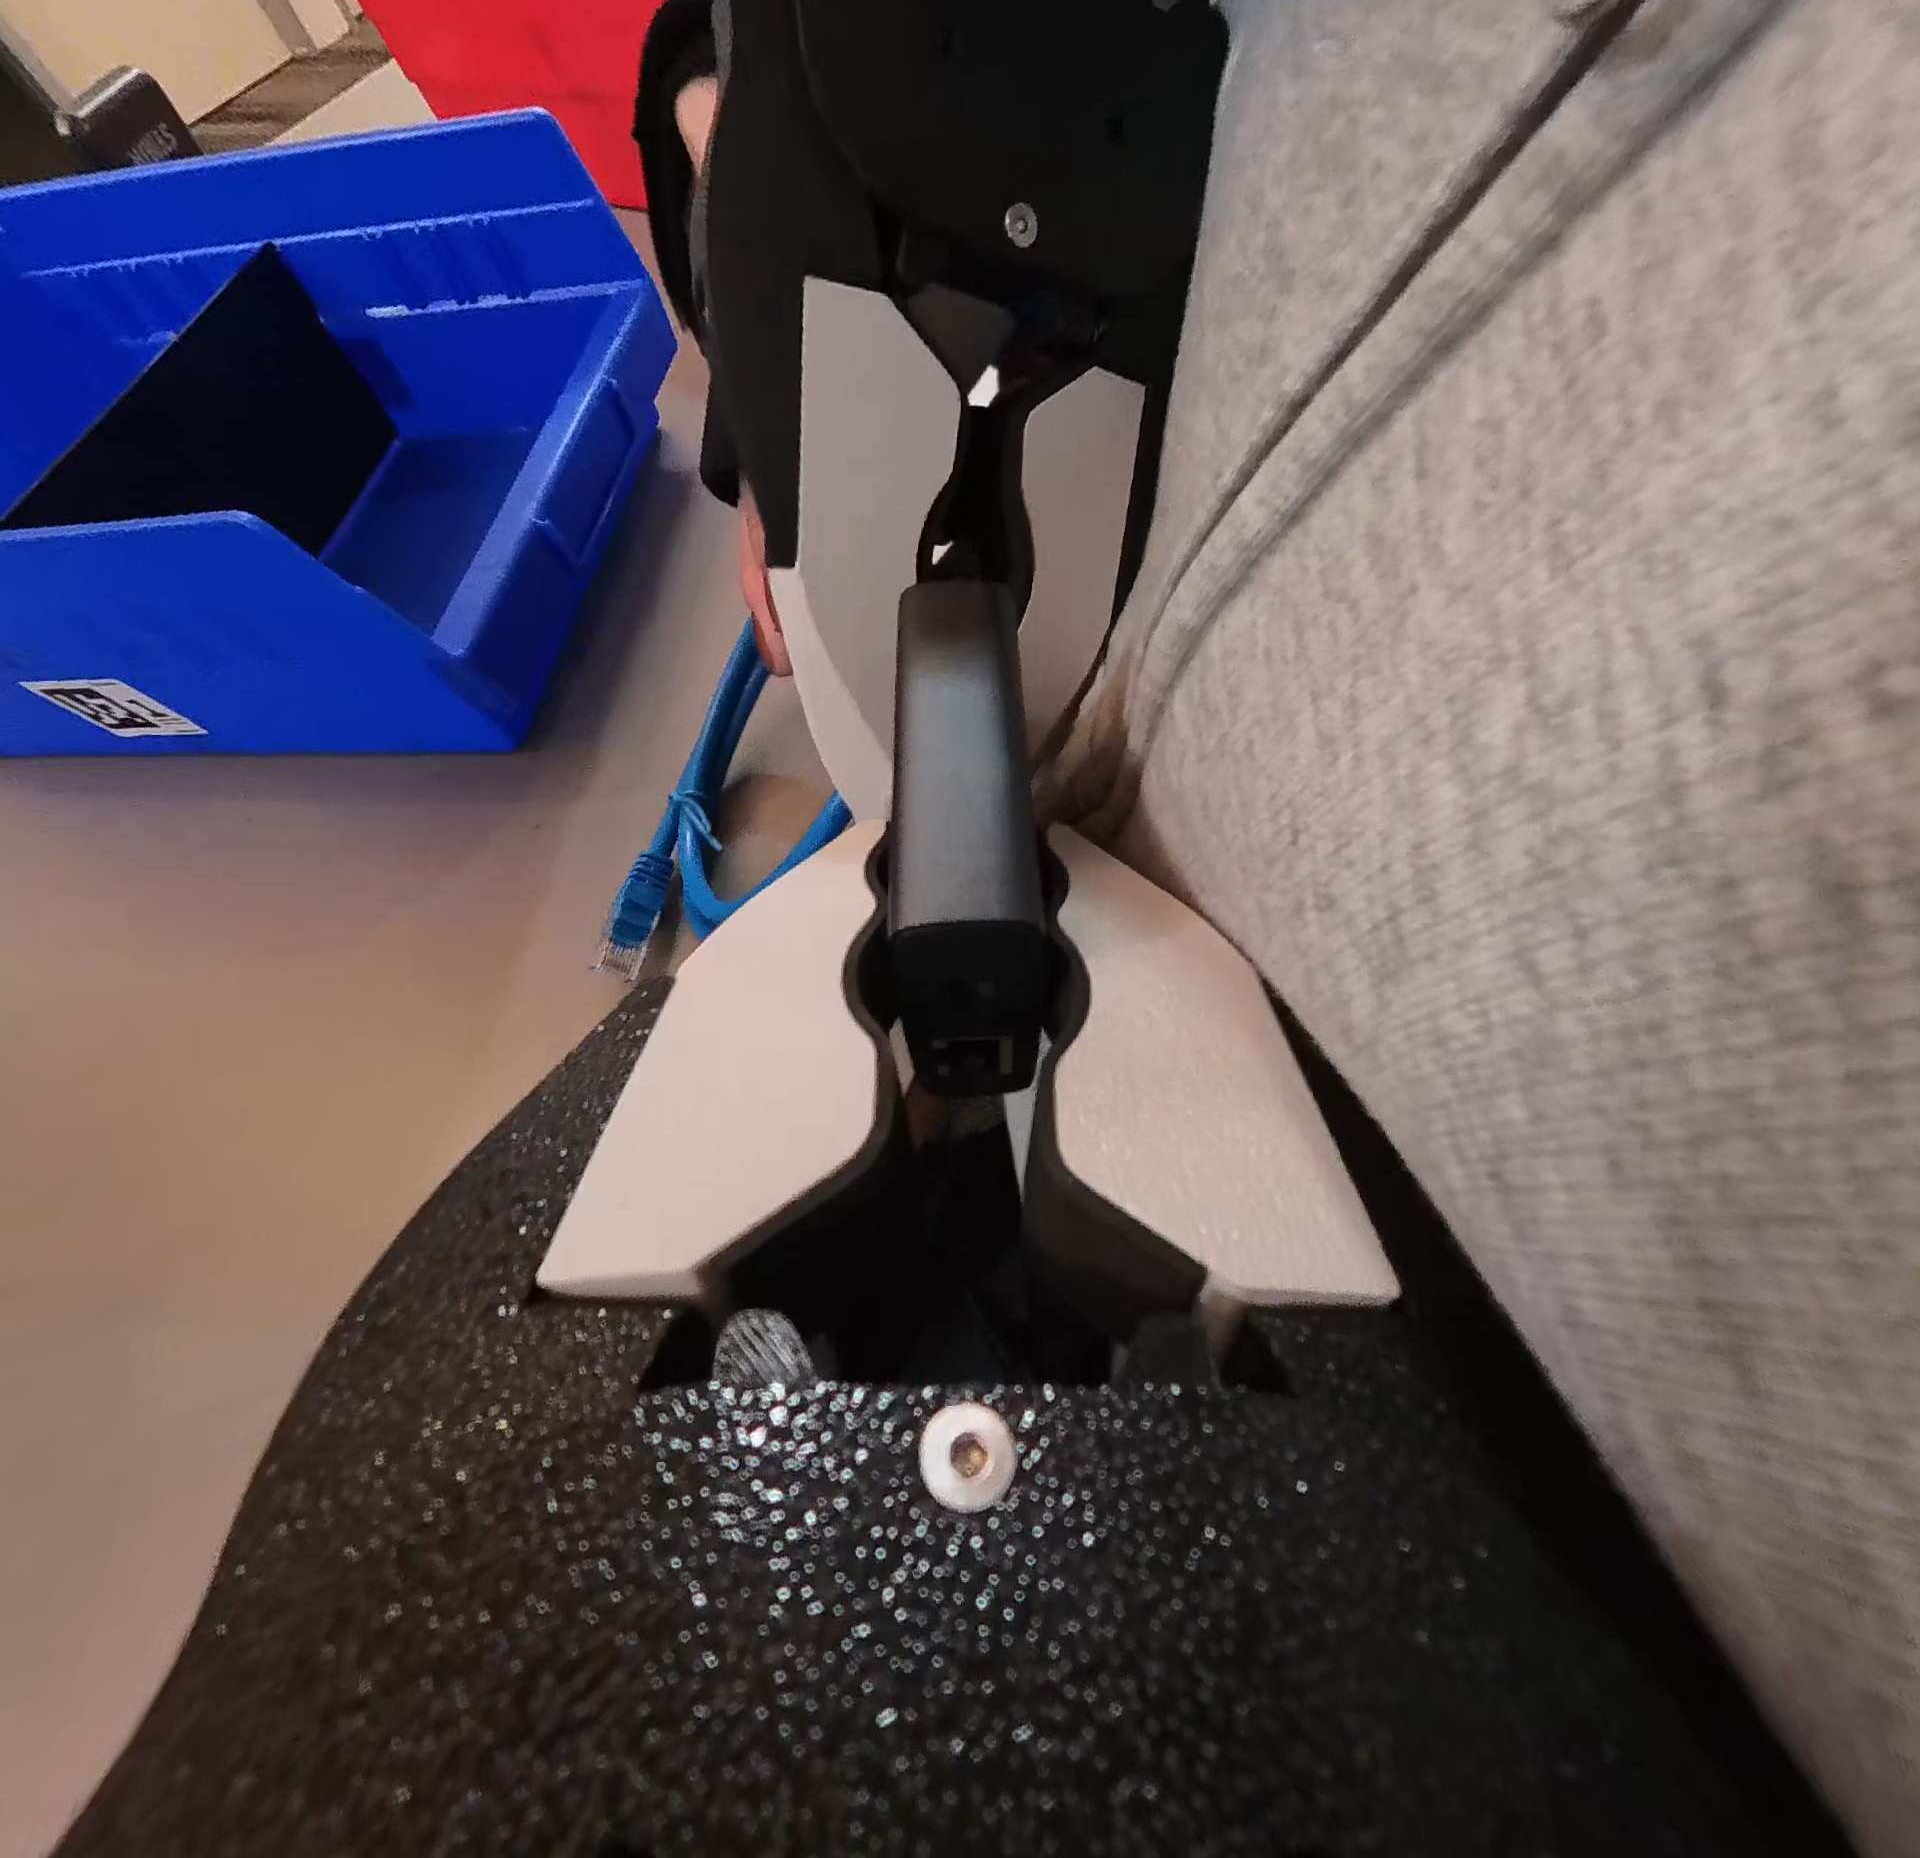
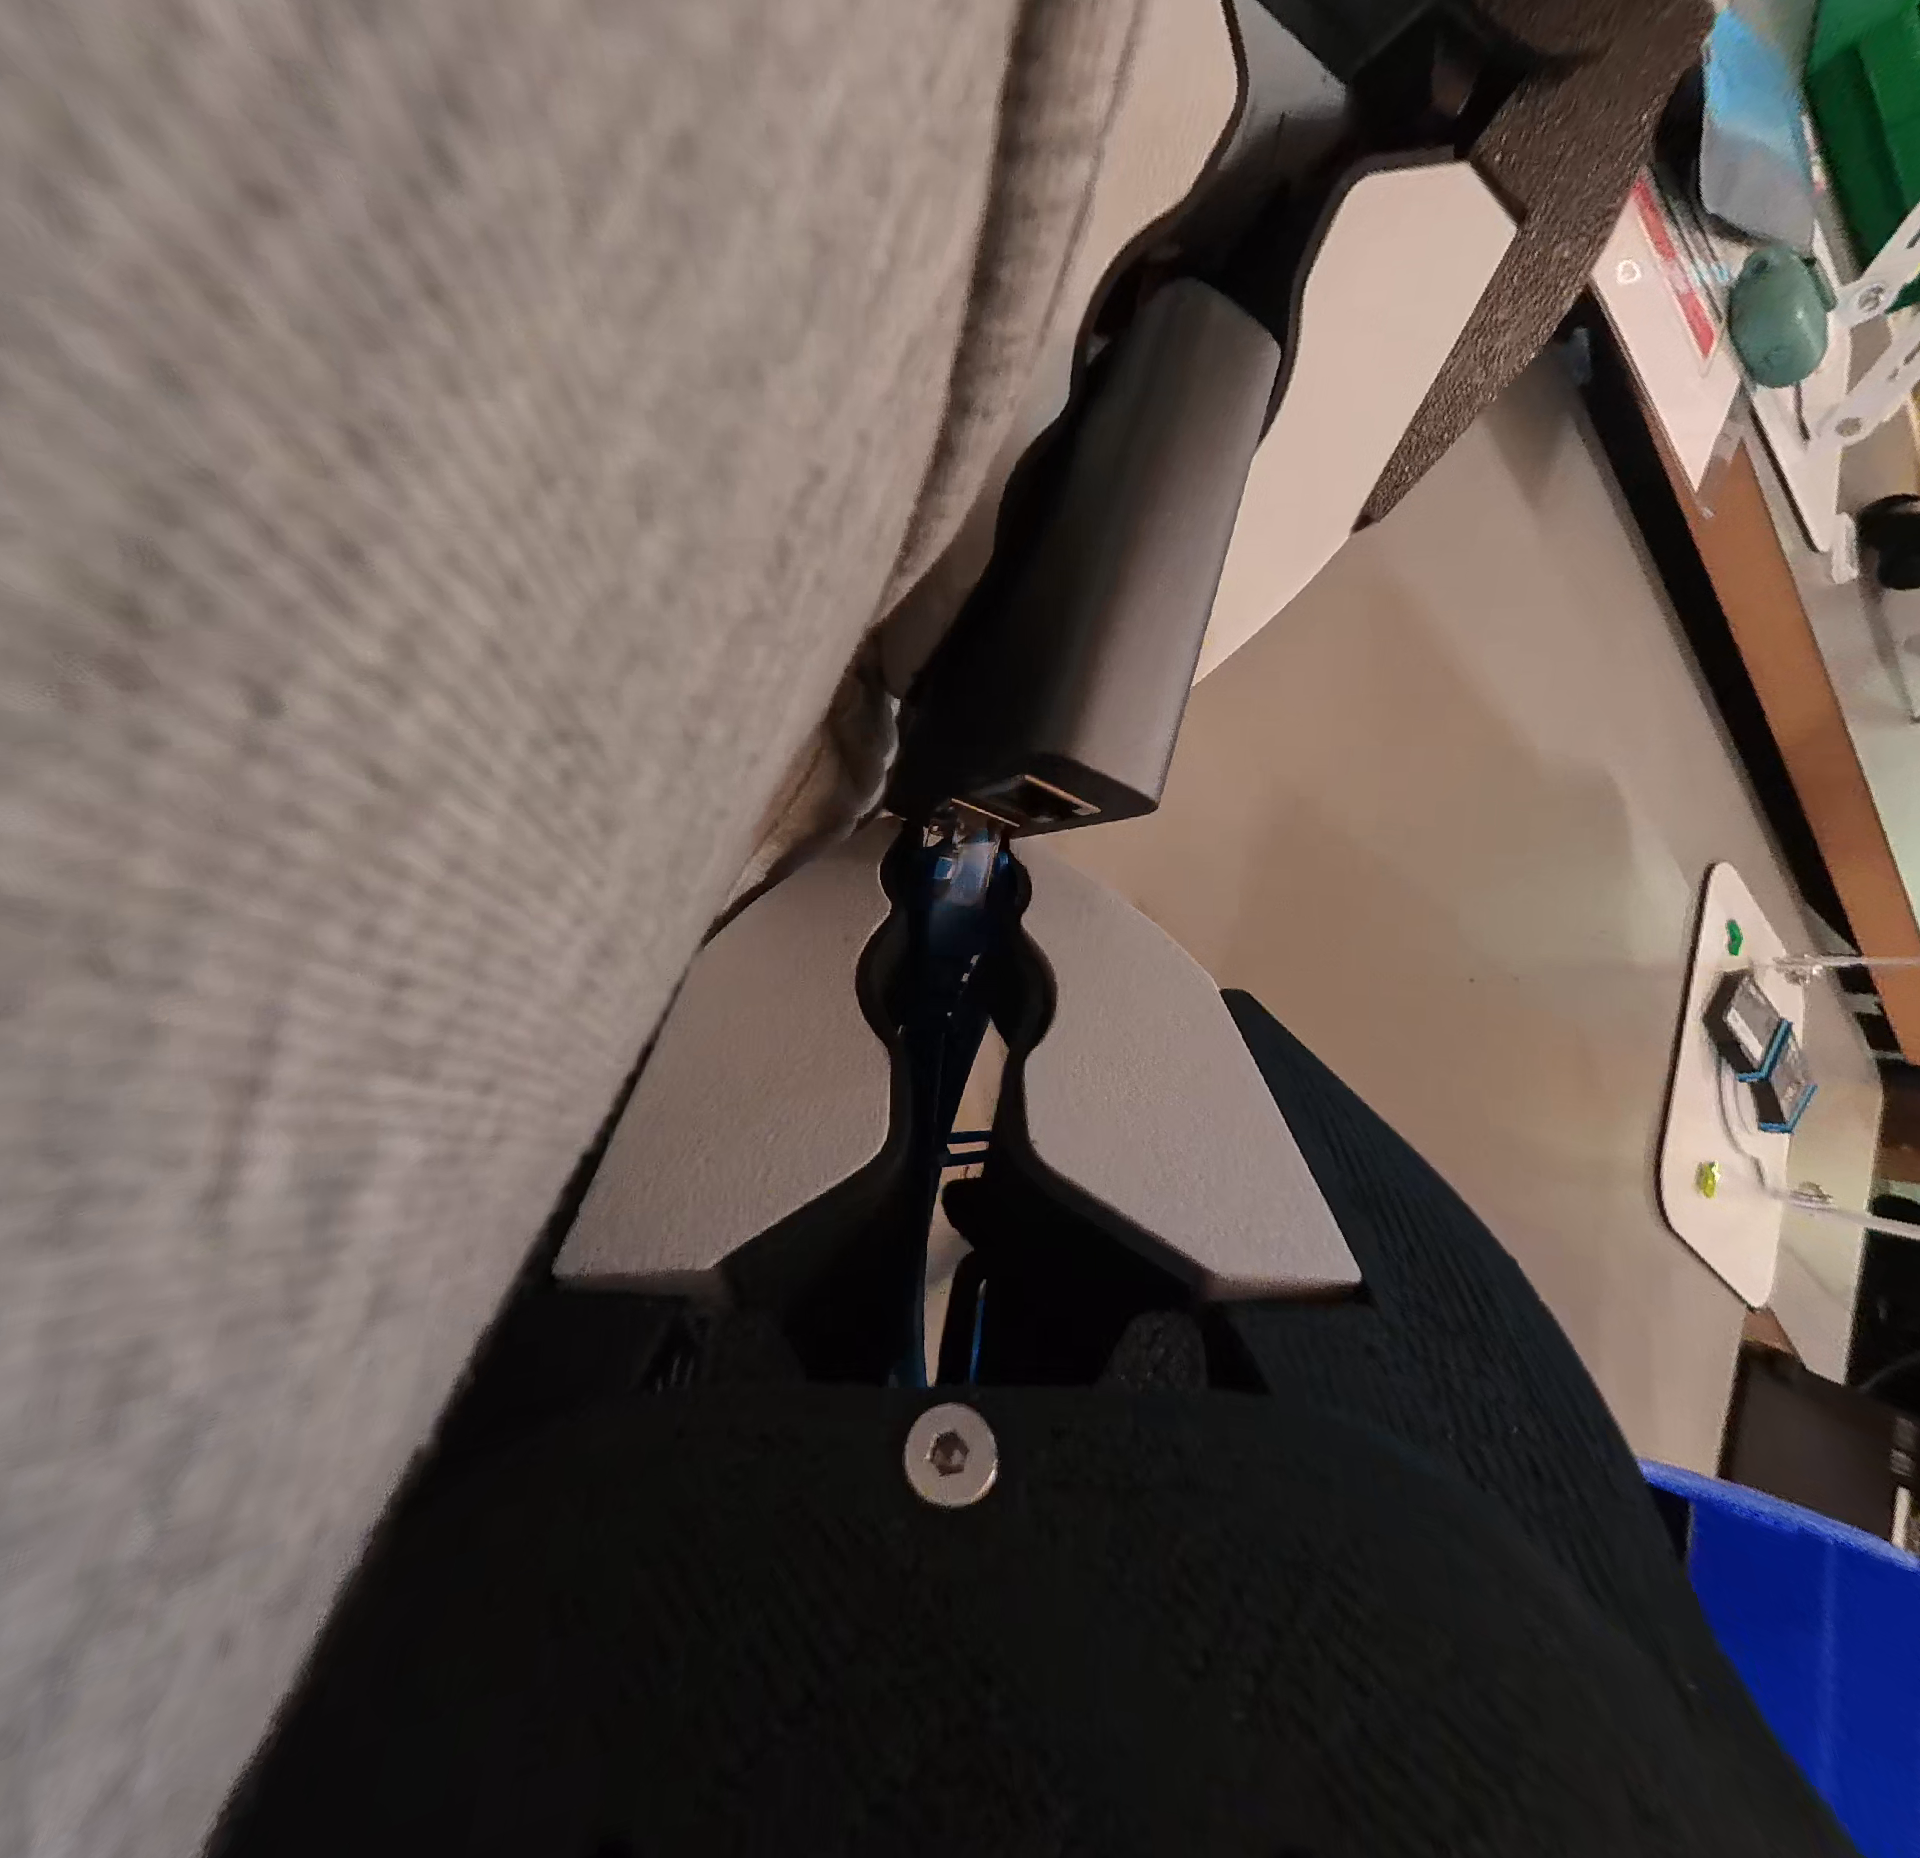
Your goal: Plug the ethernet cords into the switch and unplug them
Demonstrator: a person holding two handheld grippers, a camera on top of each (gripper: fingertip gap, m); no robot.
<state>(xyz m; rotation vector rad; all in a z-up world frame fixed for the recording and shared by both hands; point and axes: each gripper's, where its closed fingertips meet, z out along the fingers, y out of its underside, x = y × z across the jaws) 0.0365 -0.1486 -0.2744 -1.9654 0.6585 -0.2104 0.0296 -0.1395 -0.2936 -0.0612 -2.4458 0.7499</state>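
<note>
In the left wrist view my left gripper [image 1: 966,852] is shut on a dark grey, box-shaped switch [image 1: 961,769]. One port [image 1: 971,1055] faces the camera. The right gripper [image 1: 987,281] shows beyond the switch's far end. In the right wrist view my right gripper [image 2: 956,873] is shut on a blue ethernet cord [image 2: 961,967]. Its clear plug tip [image 2: 961,834] sits at the mouth of the switch's port [image 2: 1049,800]. The switch [image 2: 1132,561] slants up to the left gripper [image 2: 1382,281]. A bundled length of blue cord [image 1: 696,821] with a free plug [image 1: 632,915] lies on the table.
A blue bin [image 1: 312,478] stands at the left, with a red bin [image 1: 540,63] behind it. A person's grey fabric [image 1: 1558,769] presses close beside both grippers and also fills the left of the right wrist view [image 2: 416,561]. A bench with small devices [image 2: 1766,1060] is at the right. The grippers are tip to tip, or close to it.
</note>
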